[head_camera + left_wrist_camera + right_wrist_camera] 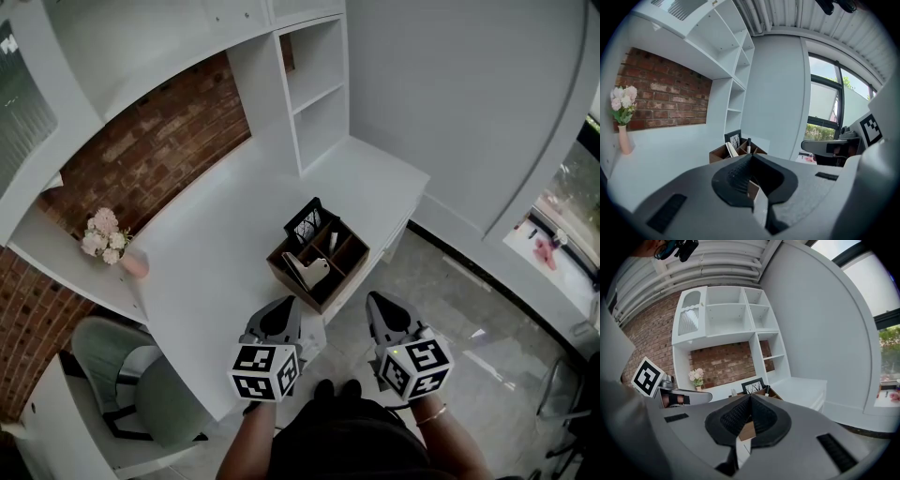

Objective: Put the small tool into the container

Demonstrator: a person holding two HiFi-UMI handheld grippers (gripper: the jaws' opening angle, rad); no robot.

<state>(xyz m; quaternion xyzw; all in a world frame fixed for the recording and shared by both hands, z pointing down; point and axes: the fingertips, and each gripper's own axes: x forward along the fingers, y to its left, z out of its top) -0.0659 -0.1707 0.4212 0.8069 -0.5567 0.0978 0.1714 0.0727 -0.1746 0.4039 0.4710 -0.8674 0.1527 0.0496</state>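
Observation:
A brown wooden container (328,292) with several compartments stands at the white desk's front edge. A pale, angular small tool (310,271) lies in its front-left compartment. A black framed picture (304,221) stands at its back, and a black marker (748,144) sticks up inside. My left gripper (288,307) hovers just in front of the container, shut, with nothing between its jaws. My right gripper (374,302) hangs to the container's right, off the desk edge, also shut and empty. In the left gripper view the container (721,153) shows just past the closed tips (751,157). The right gripper view shows closed tips (750,398) too.
A pink vase of flowers (107,236) stands on the desk's left by the brick wall. White shelves (315,94) rise at the back. A green chair (131,375) sits left of me. Grey tiled floor (469,309) spreads to the right.

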